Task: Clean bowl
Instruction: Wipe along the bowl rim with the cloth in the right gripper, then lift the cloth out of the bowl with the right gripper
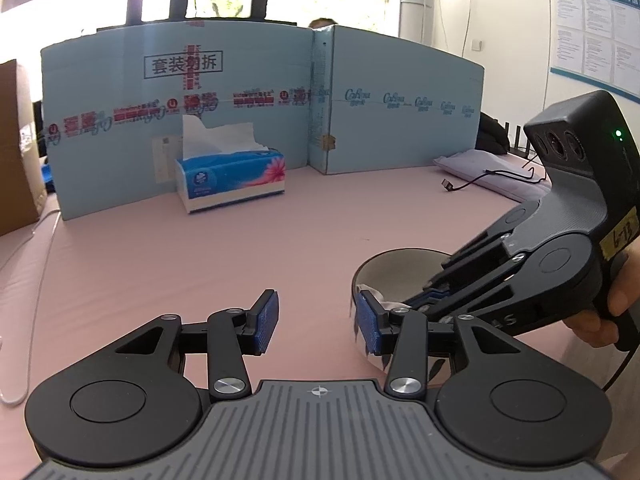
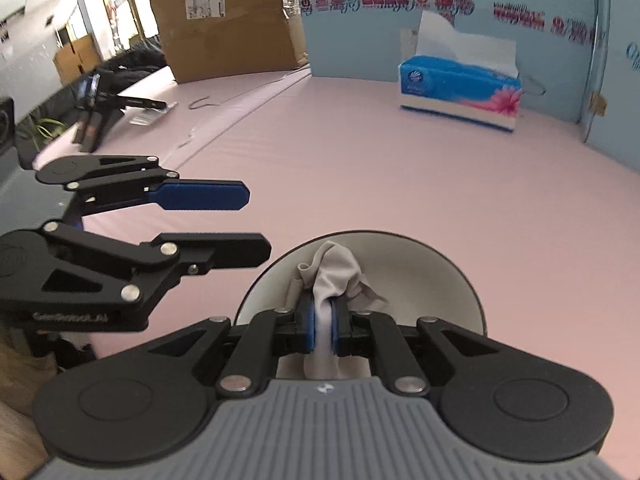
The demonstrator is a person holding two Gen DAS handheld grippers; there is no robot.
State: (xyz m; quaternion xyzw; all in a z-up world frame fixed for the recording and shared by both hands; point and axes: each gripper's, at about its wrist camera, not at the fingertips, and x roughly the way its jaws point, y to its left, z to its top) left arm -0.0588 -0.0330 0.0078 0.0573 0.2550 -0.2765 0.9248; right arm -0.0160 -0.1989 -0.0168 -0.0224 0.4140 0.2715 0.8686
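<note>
A bowl [image 1: 400, 272], dark outside and white inside, sits on the pink table cover at the right of the left wrist view. My right gripper [image 2: 322, 320] is shut on a crumpled grey-white cloth [image 2: 334, 272] that rests inside the bowl [image 2: 432, 276]. From the left wrist view the right gripper [image 1: 432, 296] reaches into the bowl from the right, its tips partly hidden. My left gripper [image 1: 318, 322] is open and holds nothing. Its right finger is by the bowl's near left rim; I cannot tell whether it touches. In the right wrist view the left gripper [image 2: 244, 222] is just left of the bowl.
A blue tissue box [image 1: 230, 178] stands at the back in front of tall blue cardboard panels [image 1: 380, 100]. A brown carton [image 2: 228, 20] and another gripper device [image 2: 104, 100] are at the far left. A black cable [image 1: 480, 178] lies at the back right. A hand [image 1: 616, 300] holds the right gripper.
</note>
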